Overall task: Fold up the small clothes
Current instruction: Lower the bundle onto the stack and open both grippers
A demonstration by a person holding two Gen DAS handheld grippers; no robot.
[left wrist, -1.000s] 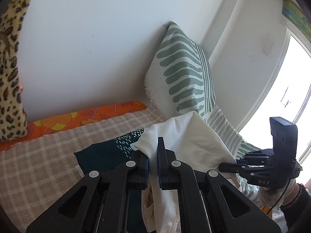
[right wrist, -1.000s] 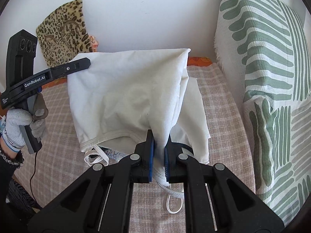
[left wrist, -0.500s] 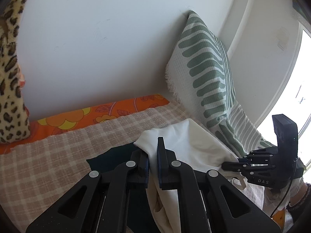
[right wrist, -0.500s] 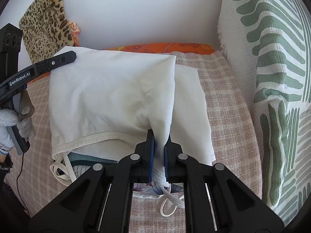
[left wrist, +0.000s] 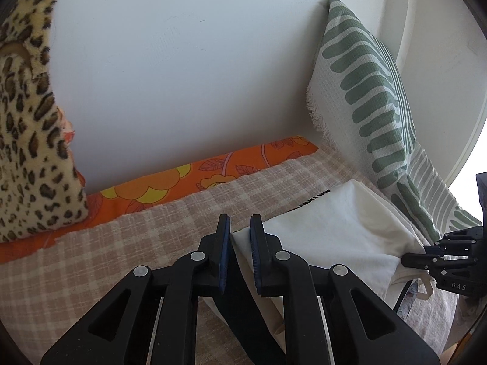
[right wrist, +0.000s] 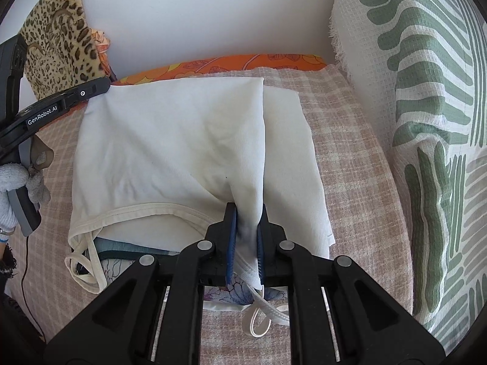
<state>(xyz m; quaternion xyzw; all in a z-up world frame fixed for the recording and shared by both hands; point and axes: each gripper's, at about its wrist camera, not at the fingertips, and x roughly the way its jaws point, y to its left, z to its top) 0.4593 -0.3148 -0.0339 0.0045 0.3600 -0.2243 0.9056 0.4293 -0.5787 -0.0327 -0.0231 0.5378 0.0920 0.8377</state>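
A white garment [right wrist: 170,140] lies folded on the plaid bed cover [right wrist: 344,140], with a teal and floral-print layer [right wrist: 127,249] showing under its near edge. My right gripper [right wrist: 247,213] pinches a raised ridge of the white fabric at the near right; its jaws are opening, the cloth still filling the gap. My left gripper [left wrist: 240,231] rests at the garment's [left wrist: 334,228] far left corner. Its jaws are opening too, and the corner lies loosely between them. Each gripper shows in the other's view: the left gripper [right wrist: 100,88] and the right gripper [left wrist: 409,258].
A leopard-print cushion [left wrist: 27,152] leans on the white wall at the left. A green-patterned pillow [right wrist: 426,91] stands at the right. An orange floral sheet [left wrist: 182,182] runs along the wall. A gloved hand [right wrist: 12,182] holds the left gripper. A loose white strap [right wrist: 264,316] trails near me.
Both grippers came down with the white fabric, which now lies flat over the teal layer. The gaps between both pairs of jaws have widened a little.
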